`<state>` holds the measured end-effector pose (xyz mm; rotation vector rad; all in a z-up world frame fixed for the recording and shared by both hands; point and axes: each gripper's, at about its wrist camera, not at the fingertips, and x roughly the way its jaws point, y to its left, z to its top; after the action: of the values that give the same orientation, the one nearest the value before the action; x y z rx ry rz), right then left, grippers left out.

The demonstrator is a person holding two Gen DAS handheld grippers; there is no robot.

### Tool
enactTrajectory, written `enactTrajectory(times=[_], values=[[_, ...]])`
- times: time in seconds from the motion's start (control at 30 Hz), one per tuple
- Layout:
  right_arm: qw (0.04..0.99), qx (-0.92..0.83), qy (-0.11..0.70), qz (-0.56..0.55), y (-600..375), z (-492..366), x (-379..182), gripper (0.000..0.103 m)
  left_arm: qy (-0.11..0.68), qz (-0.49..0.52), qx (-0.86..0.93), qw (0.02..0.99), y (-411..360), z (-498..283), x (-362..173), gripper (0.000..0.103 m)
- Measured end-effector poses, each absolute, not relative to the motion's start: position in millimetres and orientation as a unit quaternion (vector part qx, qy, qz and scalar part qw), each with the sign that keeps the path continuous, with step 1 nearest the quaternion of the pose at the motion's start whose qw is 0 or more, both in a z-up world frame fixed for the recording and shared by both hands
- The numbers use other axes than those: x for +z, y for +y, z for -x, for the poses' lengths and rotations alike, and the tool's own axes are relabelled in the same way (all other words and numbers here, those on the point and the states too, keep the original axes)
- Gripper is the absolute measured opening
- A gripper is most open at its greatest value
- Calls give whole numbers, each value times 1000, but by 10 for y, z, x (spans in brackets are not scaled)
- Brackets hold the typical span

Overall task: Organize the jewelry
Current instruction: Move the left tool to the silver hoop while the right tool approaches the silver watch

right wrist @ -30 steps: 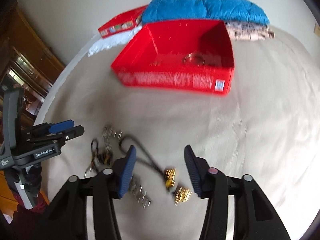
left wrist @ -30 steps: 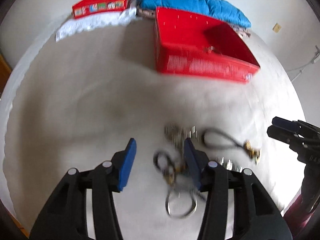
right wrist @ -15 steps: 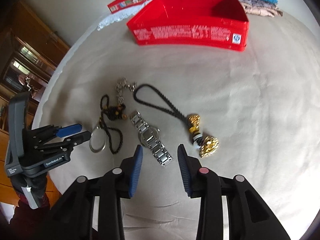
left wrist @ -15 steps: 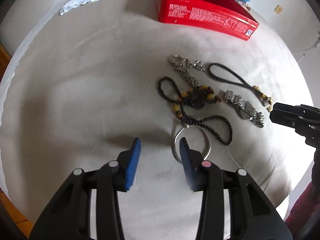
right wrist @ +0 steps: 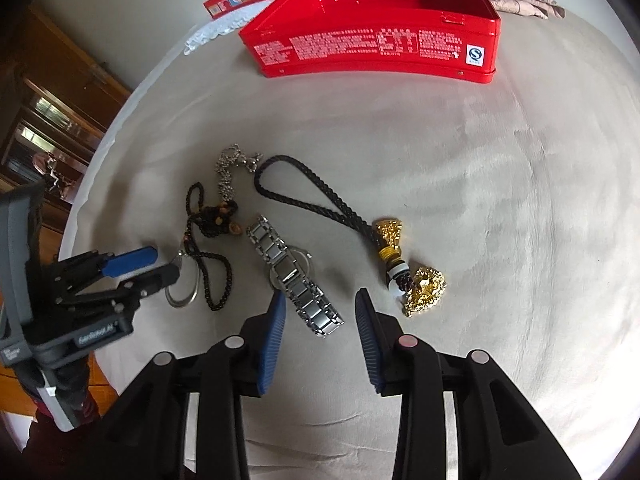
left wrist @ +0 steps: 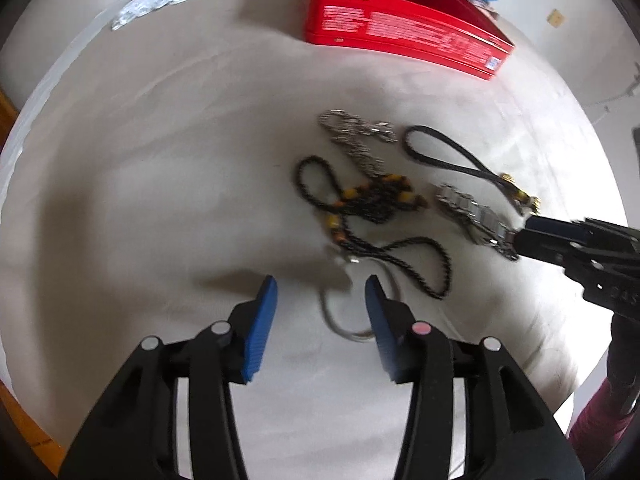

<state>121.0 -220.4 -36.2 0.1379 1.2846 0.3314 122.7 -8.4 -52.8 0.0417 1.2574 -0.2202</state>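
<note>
Right gripper [right wrist: 320,312] open over steel watch [right wrist: 294,276]: stiff-linked, slippery, likely heavy; grip band's near end. Left gripper [left wrist: 320,300] opening over thin bangle [left wrist: 340,320], nothing held.

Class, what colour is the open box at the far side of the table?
Red, with white print on its side; the box shows best in the right wrist view.

Soft daylight, left wrist view motion-blurred, both bowed by fisheye edges.

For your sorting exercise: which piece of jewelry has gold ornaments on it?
The black cord: gold ornaments hang at its end; the other pieces are silver or beaded.
</note>
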Motion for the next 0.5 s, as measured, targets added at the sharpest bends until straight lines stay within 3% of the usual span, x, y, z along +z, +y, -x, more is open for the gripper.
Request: enactTrajectory(times=[0.1,0.3,0.37,0.47,0.5], values=[[786,151,596,-64,-2226,-1205,-360,36,586,-28,-110,802,-185,-1205,-535,63],[784,149,599,-66,-2251,-1190,-374,36,591,-41,-109,799,-340,-1212,-599,66],[784,146,600,-68,-2264,-1183,-384,36,590,-53,-104,799,-382,-1210,-623,62],[783,147,601,-70,-2265,-1188,-397,36,584,-66,-103,803,-386,-1198,-629,45],[782,148,601,-71,-2264,-1193,-396,36,584,-64,-104,803,-384,-1196,-625,46]])
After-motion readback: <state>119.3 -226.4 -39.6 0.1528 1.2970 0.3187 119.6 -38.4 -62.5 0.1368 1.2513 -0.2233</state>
